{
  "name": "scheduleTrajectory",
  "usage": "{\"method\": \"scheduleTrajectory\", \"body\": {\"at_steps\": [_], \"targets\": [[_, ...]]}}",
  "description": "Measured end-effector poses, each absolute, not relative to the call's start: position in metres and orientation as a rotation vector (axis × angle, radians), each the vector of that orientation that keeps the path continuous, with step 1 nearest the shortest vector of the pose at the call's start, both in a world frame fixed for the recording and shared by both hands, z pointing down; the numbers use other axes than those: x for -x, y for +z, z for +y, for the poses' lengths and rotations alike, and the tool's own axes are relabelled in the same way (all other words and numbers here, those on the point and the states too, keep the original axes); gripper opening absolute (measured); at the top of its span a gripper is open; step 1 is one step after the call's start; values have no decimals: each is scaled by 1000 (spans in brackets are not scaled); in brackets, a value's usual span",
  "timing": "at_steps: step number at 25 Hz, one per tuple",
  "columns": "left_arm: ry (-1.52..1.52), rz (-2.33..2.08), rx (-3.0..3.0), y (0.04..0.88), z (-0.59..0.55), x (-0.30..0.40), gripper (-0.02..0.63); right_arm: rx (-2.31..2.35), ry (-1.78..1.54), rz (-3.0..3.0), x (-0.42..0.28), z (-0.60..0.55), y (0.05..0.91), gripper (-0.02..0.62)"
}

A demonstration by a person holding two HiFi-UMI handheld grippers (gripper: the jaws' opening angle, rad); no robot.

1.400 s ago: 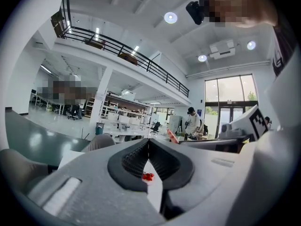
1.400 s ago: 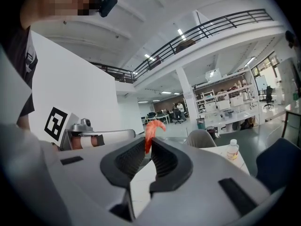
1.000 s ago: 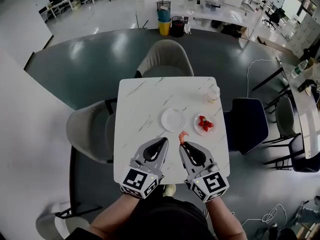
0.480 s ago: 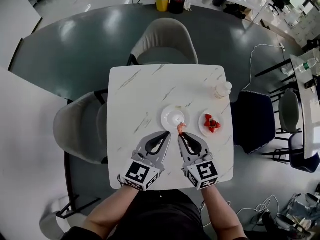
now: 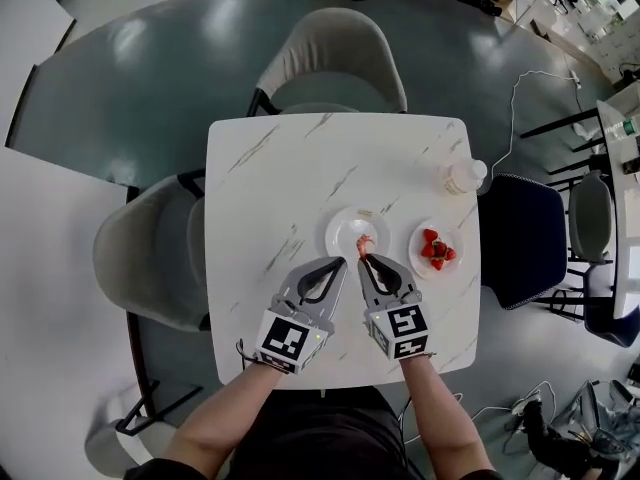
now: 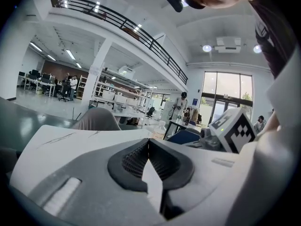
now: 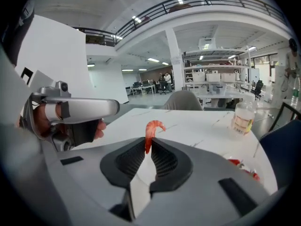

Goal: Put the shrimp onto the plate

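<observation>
White marble bench [image 5: 260, 178]: right gripper [image 5: 365, 259] pinches the shrimp [image 5: 366, 243] over the plate [image 5: 340, 230], apparently ready to release it; left gripper [image 5: 339, 264] waits beside the plate, pressed together and empty.

Shrimp [image 7: 153, 125] btm end hidden in right gripper [image 7: 147, 144].

Shrimp [image 5: 366, 244] over plate [image 5: 343, 230], strawberry dish [image 5: 417, 240] just right

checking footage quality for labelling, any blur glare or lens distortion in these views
Head view: sharp, even light, table edges slightly bowed. Right gripper view: strong fisheye, dark corners, shrimp crisp. Left gripper view: same fisheye, bright windows at right.
</observation>
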State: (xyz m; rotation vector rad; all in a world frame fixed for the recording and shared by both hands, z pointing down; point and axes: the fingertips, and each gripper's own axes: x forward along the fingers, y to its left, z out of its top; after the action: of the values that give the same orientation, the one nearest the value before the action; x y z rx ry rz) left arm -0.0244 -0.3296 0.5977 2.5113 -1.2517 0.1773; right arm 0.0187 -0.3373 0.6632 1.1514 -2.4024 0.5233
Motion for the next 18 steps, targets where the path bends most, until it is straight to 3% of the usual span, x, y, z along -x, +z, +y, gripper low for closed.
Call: {"method": "scheduleTrajectory", "body": {"at_steps": [18], "targets": [[227, -1240, -2438, 648, -361, 38, 9, -1020, 601, -2049, -20, -362, 756, 42]]}}
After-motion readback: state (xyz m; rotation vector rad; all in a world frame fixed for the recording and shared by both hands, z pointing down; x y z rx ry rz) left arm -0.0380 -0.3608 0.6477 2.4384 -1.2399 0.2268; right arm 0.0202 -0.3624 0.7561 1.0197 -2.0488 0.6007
